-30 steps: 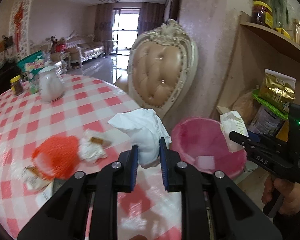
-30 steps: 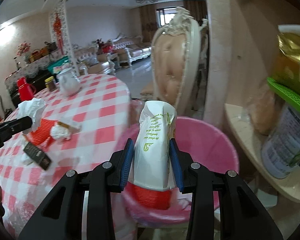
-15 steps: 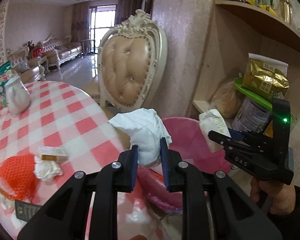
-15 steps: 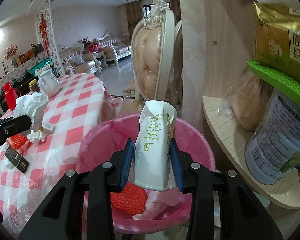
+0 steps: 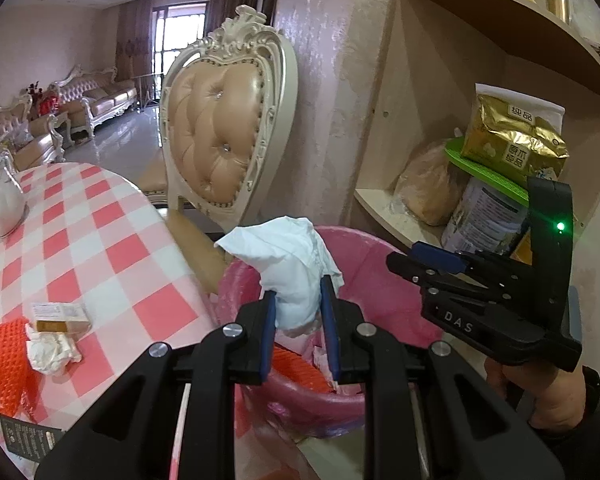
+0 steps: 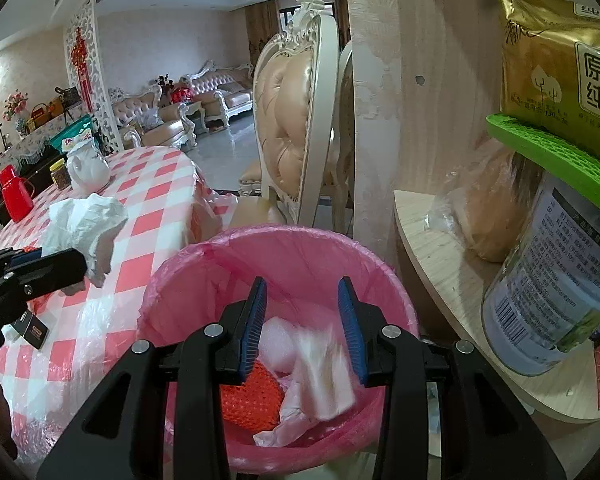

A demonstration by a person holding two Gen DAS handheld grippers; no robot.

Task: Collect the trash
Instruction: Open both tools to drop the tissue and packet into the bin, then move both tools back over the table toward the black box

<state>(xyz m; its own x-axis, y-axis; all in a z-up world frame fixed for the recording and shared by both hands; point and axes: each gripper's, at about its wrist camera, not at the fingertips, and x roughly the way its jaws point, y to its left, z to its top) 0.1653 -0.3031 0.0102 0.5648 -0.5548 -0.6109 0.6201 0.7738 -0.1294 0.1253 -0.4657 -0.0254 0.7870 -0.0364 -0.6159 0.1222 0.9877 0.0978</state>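
I log a cream carved chair with tan tufted back (image 5: 224, 136) beside the red-and-white checked bench (image 5: 112, 248). White ceramic teapot (image 6: 87, 168) and red plastic jug (image 6: 15, 194) stand on it. Wooden shelf (image 6: 440, 256) carries a gold foil packet (image 5: 512, 144) above a labelled tin (image 6: 548, 296).

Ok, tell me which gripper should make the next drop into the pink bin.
Left. The left gripper holds the white crumpled tissue over the pink bin's rim, while the right gripper is open and empty above it.
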